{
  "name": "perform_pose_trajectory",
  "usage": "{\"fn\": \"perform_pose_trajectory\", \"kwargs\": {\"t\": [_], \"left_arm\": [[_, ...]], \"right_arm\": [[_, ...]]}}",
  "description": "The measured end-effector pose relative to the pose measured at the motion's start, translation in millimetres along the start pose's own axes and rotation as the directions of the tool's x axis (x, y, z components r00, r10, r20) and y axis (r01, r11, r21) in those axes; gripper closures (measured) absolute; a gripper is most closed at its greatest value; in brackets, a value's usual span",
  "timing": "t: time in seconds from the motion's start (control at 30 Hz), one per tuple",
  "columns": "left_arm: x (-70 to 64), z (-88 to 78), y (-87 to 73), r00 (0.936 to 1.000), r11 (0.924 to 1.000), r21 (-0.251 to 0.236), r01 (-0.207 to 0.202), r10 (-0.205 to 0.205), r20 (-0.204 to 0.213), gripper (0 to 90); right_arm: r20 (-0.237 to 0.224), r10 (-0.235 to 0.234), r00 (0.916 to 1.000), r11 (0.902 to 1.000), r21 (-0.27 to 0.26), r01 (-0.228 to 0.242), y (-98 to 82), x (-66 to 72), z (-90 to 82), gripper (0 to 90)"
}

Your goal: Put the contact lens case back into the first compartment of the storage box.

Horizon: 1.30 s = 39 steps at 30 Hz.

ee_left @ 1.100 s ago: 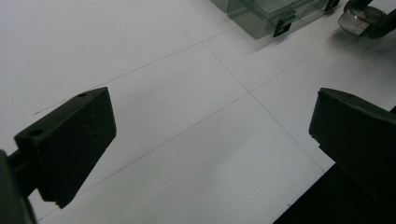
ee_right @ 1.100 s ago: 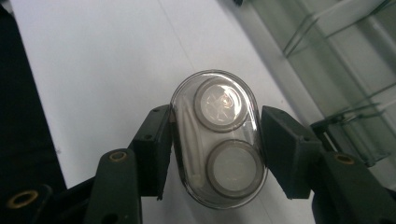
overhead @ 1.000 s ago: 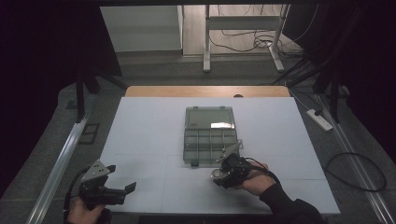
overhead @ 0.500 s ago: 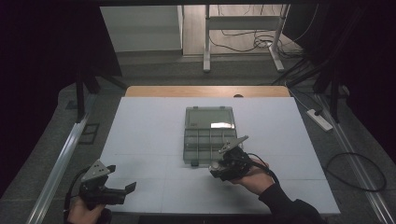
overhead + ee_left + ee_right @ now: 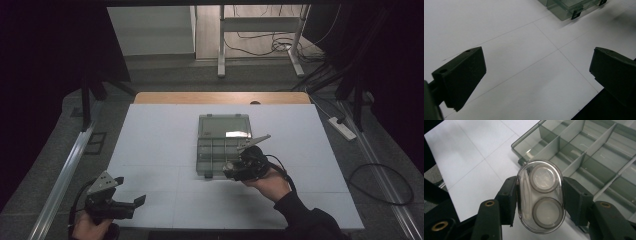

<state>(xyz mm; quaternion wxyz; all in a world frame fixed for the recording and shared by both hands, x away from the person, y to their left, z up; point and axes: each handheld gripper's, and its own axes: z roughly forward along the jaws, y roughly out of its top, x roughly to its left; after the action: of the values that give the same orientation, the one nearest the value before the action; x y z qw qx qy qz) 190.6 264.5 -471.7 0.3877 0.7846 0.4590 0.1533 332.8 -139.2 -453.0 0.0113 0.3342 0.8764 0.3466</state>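
A clear oval case (image 5: 541,195) with two round wells and a white piece inside sits clamped between the pads of my right gripper (image 5: 541,200), which is shut on it. In the high view that right gripper (image 5: 231,170) hovers over the near right corner of a smoky clear compartment box (image 5: 220,145), whose lid lies open at the back. The box's dividers (image 5: 584,152) lie just beyond the case. My left gripper (image 5: 130,191) rests at the table's near left corner, open, with only bare white table between its jaws (image 5: 536,75). The box's corner (image 5: 566,7) lies far ahead of it.
The white table (image 5: 160,135) ends in a wooden strip (image 5: 220,97) at the far side. A metal rail (image 5: 65,170) runs along the left. A power strip (image 5: 342,127) and cables lie on the floor to the right.
My right gripper has risen and shifted toward the box with the clear case in it. The left gripper has stayed where it was.
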Motion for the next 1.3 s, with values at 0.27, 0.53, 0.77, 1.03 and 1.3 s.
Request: {"fn": "perform_pose_trajectory", "kwargs": {"t": [0.27,0.53,0.77,1.03,1.3], "left_arm": [[0.1,0.1,0.1,1.0000,1.0000,0.001,0.000,0.000,0.000,0.6],[0.2,0.2,0.2,1.0000,1.0000,0.001,0.000,0.000,0.000,0.7],[0.5,0.1,0.1,1.0000,1.0000,0.001,0.001,-0.001,0.000,0.7],[0.5,0.1,0.1,1.0000,1.0000,0.001,0.001,-0.001,0.000,0.7],[0.6,0.2,0.1,1.0000,1.0000,0.001,0.002,-0.002,0.000,0.8]], "right_arm": [[0.017,0.030,0.9994,0.9990,-0.032,-0.030,12.3,-1.8,5.8,48.0],[0.016,0.081,0.9966,0.9946,-0.066,-0.080,23.5,-7.2,12.7,48.1],[0.054,0.094,0.9941,0.9933,-0.074,-0.089,33.0,-8.7,22.6,48.2],[0.072,0.113,0.9909,0.9909,-0.080,-0.107,39.9,-11.8,30.0,48.2],[0.084,0.120,0.9891,0.9899,-0.086,-0.113,48.5,-12.0,40.1,48.3]]}}
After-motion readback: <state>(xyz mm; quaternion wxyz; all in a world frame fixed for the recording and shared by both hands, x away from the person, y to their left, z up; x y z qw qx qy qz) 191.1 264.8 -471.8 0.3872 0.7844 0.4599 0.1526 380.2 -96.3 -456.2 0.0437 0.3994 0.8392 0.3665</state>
